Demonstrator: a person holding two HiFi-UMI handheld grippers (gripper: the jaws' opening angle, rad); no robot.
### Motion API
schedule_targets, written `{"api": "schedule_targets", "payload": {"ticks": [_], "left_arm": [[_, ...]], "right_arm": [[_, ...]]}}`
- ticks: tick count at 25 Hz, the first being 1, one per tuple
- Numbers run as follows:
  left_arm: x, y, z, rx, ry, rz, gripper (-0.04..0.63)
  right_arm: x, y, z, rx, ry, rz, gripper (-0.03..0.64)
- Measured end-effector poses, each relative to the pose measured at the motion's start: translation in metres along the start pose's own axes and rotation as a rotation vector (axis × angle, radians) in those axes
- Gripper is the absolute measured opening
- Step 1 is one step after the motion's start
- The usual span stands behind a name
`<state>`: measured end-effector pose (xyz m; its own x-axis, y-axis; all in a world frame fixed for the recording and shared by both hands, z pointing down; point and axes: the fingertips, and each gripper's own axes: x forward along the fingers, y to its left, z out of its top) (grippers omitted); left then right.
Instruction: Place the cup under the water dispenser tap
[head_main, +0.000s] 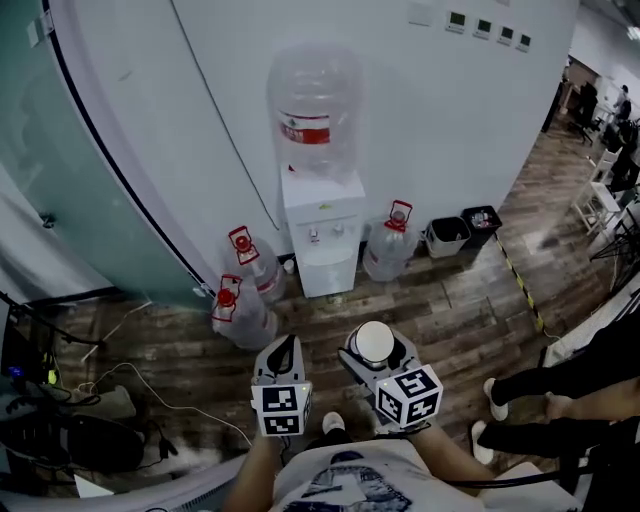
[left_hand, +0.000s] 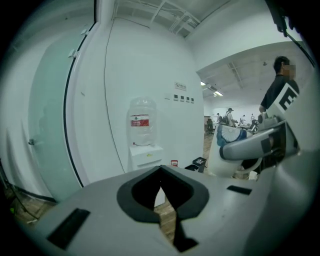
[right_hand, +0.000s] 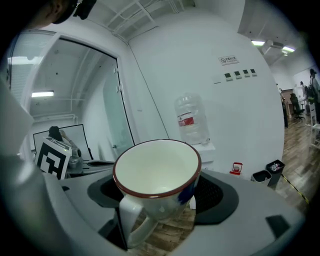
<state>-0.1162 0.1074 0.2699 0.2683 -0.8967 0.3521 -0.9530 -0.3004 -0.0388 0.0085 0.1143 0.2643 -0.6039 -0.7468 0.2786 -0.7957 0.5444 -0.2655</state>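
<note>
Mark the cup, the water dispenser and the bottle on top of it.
cup (right_hand: 159, 167): right gripper view, on its white inner wall.
water dispenser (head_main: 325, 262): head view, on its white front panel.
bottle (head_main: 306, 130): head view, on its red label.

The cup (right_hand: 157, 172) looks like glazed ceramic: smooth, glossy white, with a dark red rim. The right gripper (right_hand: 160, 197) around it is matt grey plastic, and its fingers (right_hand: 212, 192) are lined in black with a fine mesh texture. The left gripper (left_hand: 160, 175) has the same matt grey shell and a dull black lining. The water dispenser (head_main: 323, 235) has a smooth white casing with a faint sheen, and the bottle (head_main: 313, 105) on top of it is clear plastic. Behind it the wall (head_main: 450, 120) is smooth matt white. Left of it stands frosted greenish glass (head_main: 60, 180). Below it the floor (head_main: 450, 300) is brown wood plank with visible grain.
</note>
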Motion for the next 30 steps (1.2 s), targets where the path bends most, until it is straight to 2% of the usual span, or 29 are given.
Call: {"api": "schedule_targets", "payload": {"ticks": [16, 30], "left_arm": [[0.096, 0.05, 0.007, -0.015, 0.047, -0.032, 0.049], [0.251, 0.094, -0.004, -0.029, 0.112, -0.002, 0.051]], "right_arm": [[0.093, -0.054, 0.02, 0.034, 0.033, -0.049, 0.377], [0.232, -0.147, 0.016, 0.03, 0.101, -0.018, 0.377]]}}
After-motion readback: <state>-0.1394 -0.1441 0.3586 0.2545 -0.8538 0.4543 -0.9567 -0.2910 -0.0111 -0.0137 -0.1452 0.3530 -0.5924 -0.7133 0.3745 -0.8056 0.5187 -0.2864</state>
